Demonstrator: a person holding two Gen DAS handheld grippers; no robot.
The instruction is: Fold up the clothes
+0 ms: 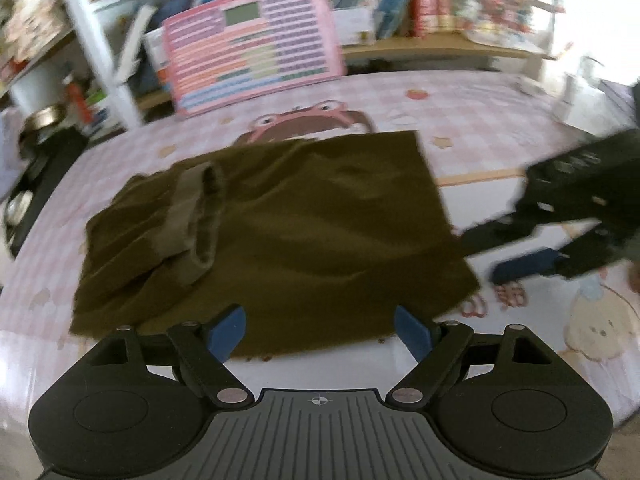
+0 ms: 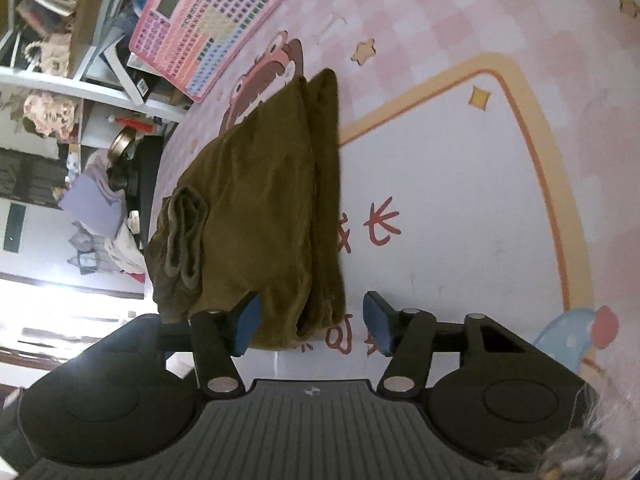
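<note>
An olive-brown garment (image 1: pixel 300 220) lies folded flat on the pink cartoon tablecloth (image 1: pixel 480 120), with a ribbed band bunched on its left part. My left gripper (image 1: pixel 320 332) is open, its blue pads standing either side of the garment's near edge. Blurred at the garment's right edge is my right gripper (image 1: pixel 486 258). In the right wrist view the garment (image 2: pixel 260 220) runs away from the camera, its near corner between the pads of the right gripper (image 2: pixel 312 326). The pads stand apart from the cloth, so that gripper is open.
A pink toy keyboard board (image 1: pixel 252 48) (image 2: pixel 204 28) leans at the table's far edge. Behind it are shelves of books (image 1: pixel 440 0). A metal bowl (image 1: pixel 44 118) and clutter sit off the table's left side. Bare tablecloth (image 2: pixel 460 220) spreads right of the garment.
</note>
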